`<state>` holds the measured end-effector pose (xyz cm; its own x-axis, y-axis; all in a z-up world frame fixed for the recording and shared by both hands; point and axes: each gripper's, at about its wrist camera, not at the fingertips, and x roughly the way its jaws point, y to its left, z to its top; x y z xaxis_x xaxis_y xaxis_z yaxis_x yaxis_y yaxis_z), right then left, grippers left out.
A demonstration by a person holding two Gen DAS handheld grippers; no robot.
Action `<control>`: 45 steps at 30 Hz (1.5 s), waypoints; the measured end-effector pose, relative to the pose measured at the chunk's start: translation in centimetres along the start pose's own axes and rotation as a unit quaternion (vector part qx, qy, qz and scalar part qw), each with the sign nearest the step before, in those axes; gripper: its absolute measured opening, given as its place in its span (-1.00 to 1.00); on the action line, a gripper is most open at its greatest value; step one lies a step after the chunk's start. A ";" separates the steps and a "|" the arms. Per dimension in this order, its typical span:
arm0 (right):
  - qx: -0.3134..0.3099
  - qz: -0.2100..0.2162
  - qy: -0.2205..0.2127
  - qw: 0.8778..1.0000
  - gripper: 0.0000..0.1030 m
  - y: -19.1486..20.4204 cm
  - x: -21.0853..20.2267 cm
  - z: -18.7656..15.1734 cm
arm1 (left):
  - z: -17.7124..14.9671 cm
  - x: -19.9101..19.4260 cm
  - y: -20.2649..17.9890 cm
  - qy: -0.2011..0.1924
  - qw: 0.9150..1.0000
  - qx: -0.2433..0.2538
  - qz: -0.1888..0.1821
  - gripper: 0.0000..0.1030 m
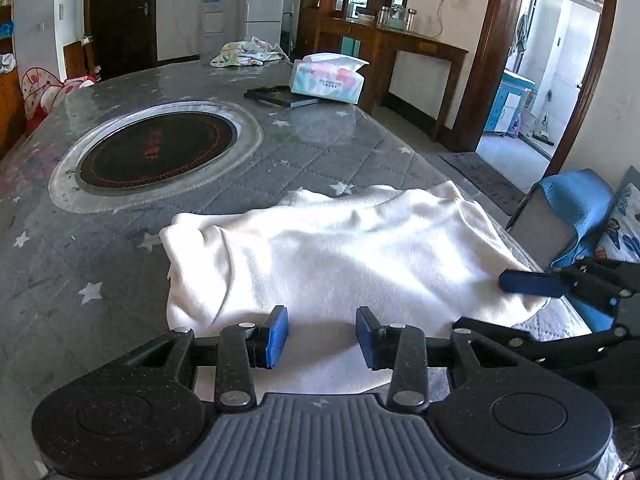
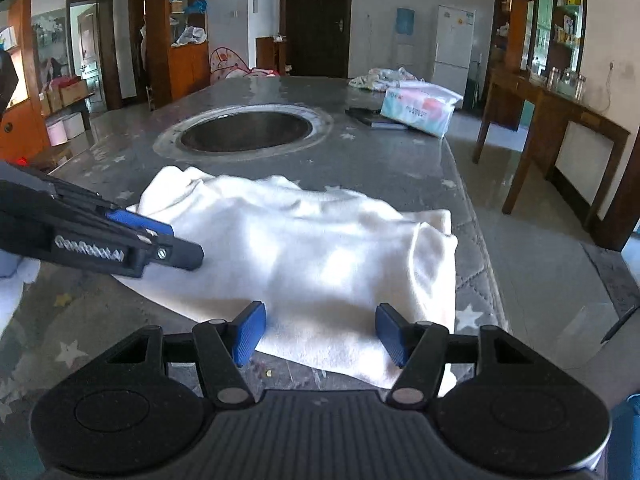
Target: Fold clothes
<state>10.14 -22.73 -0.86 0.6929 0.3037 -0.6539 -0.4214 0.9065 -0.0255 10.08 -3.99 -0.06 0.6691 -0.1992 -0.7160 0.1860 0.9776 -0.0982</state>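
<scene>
White garment (image 1: 320,252) bunched at table (image 1: 120,272) corner — left tool (image 1: 322,338), right tool (image 2: 320,334) both spread over near hem.

Beyond the white cloth (image 1: 320,256), bare table (image 1: 328,148) runs to the round cooktop (image 1: 156,152); a tissue pack (image 1: 326,78) and crumpled garment (image 1: 248,52) crowd the far end.

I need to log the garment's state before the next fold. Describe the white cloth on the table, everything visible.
The white cloth is a soft, fleecy-looking garment lying rumpled, partly folded, on the grey star-print table cover, near its front edge. Sunlight patches cross its wrinkles. The left gripper and right gripper both stand open over its near edge, gripping nothing.
</scene>
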 end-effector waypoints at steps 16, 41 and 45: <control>0.030 0.000 -0.005 1.000 0.23 0.1 0.3 0.1 | -0.8 -0.6 -0.3 -0.007 1.000 -0.006 0.003 -0.19; 0.045 0.020 0.007 0.999 0.62 1.6 -2.5 -2.8 | -4.6 -6.0 0.3 -0.019 0.999 -0.035 0.023 0.85; 0.047 0.019 0.004 0.999 0.71 1.8 -2.8 -3.0 | -5.1 -6.6 0.7 -0.022 0.999 -0.040 0.030 1.00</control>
<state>5.67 -22.79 -1.28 0.6725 0.3368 -0.6590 -0.3904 0.9179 0.0707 2.16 -1.69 1.05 0.7085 -0.1420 -0.6912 0.0886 0.9897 -0.1124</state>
